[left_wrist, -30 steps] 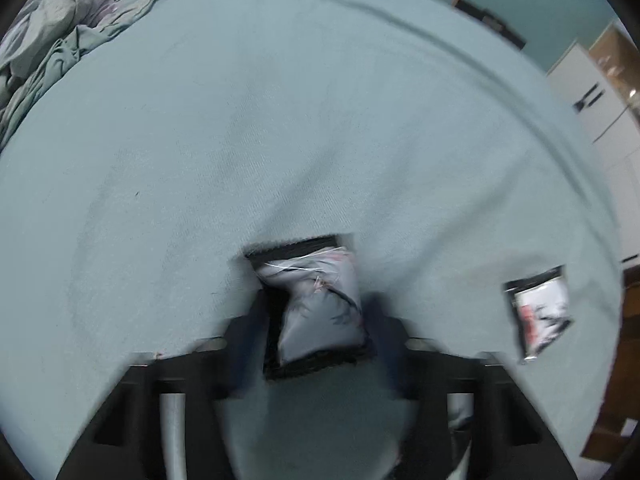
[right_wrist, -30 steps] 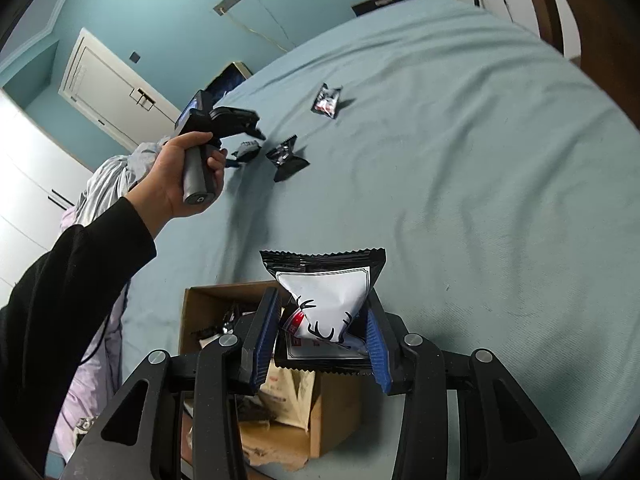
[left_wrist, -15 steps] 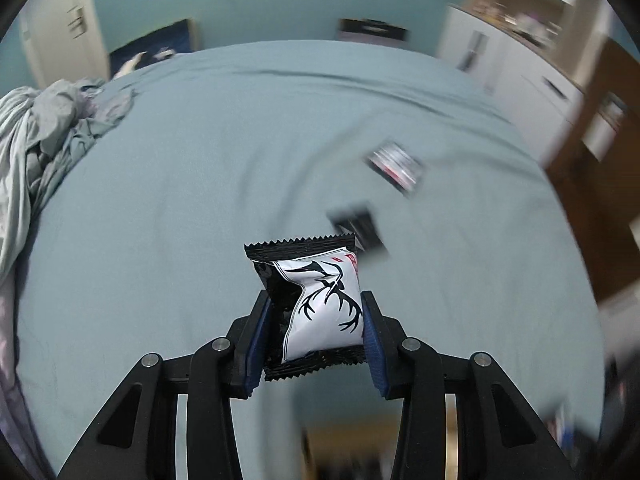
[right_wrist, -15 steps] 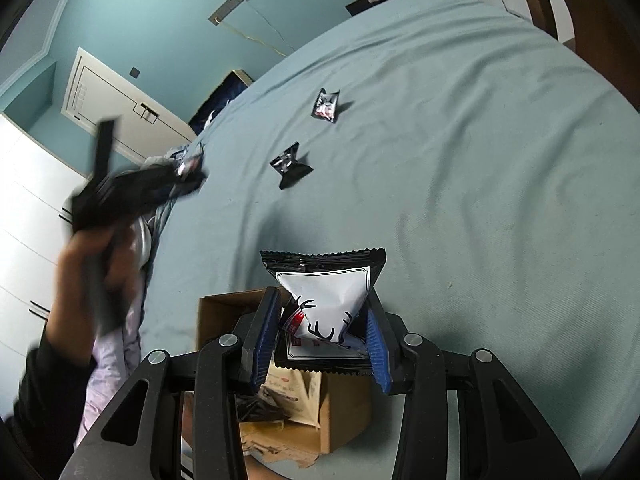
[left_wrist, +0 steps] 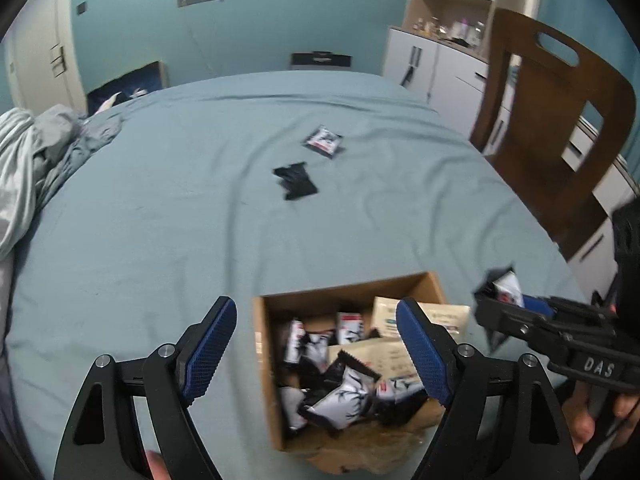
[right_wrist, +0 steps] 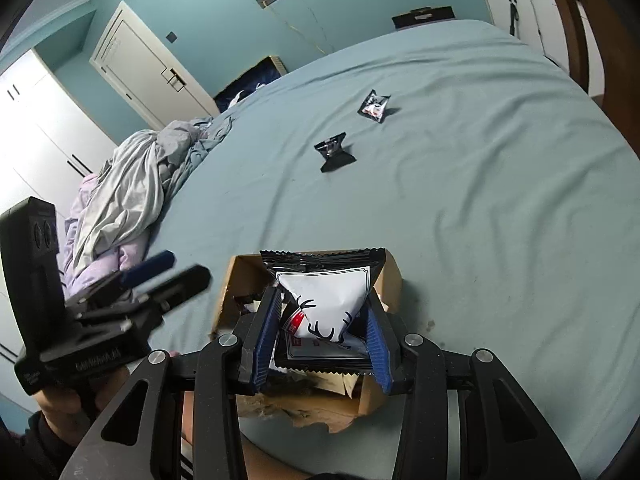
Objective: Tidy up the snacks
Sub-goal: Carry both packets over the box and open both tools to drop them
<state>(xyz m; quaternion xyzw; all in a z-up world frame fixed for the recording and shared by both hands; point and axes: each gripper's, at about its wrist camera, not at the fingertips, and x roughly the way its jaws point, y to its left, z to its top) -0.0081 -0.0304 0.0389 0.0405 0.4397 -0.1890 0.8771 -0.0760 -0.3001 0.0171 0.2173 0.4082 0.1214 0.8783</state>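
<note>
A brown cardboard box [left_wrist: 348, 294] sits at the near edge of the blue-grey bed and holds several black-and-white snack packets [left_wrist: 340, 398]. My left gripper [left_wrist: 316, 348] is open and empty, its jaws spread above the box's left half. My right gripper [right_wrist: 322, 340] is shut on a white snack packet with black antlers [right_wrist: 326, 300], held over the box [right_wrist: 394, 276]. The right gripper also shows at the right of the left wrist view [left_wrist: 516, 308]. Two snack packets lie farther out on the bed: a black one [left_wrist: 296, 180] and a black-and-white one [left_wrist: 324, 140].
A wooden chair [left_wrist: 560, 120] stands right of the bed. Crumpled grey bedding [right_wrist: 128, 196] is heaped at the left. White cabinets [left_wrist: 436, 64] and a door [right_wrist: 148, 68] line the teal walls. The left gripper shows at the left of the right wrist view [right_wrist: 156, 276].
My left gripper swung back from the bed to over the box and opened; the packet it held is gone from its jaws. My right gripper stayed over the box, still holding its packet.
</note>
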